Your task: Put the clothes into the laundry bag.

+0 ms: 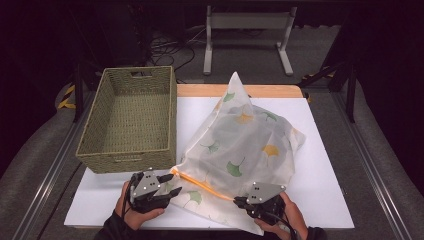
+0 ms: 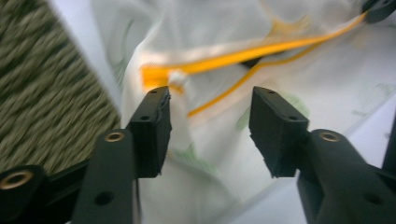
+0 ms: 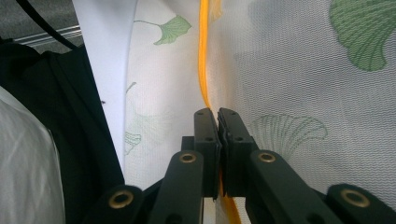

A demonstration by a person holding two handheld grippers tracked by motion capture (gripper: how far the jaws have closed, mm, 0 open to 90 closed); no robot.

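Wicker basket (image 1: 131, 120) sits at the far left of the white counter (image 1: 325, 190), empty, its near wall just beside the left gripper (image 1: 167, 185). In the left gripper view the basket weave (image 2: 42, 98) fills the left edge, blurred.

Left gripper: held low at the near-left edge of the counter, pointing right toward the bag corner. Its fingers (image 2: 152, 130) stand apart, nothing pinched. The orange zipper (image 2: 243, 56) end and a small white pull lie just past the fingertips, between them in line of sight; contact can't be told.

Mesh laundry bag (image 1: 245, 145): white, translucent, green and yellow ginkgo leaf print. It lies across the middle of the counter, right of the basket, with one corner peaked upward at the far side. Zipper edge (image 1: 200, 185) runs along the near side between the two grippers, partly open per the left gripper view.

Right gripper (image 1: 242, 201): at the near edge, right of centre, pointing left. Its fingers (image 3: 208, 135) are pressed together on the bag's mesh (image 3: 299, 74) right at the orange zipper tape (image 3: 203, 56), which runs straight out from the fingertips. A dark sleeve (image 3: 79, 140) shows at the left of that view.
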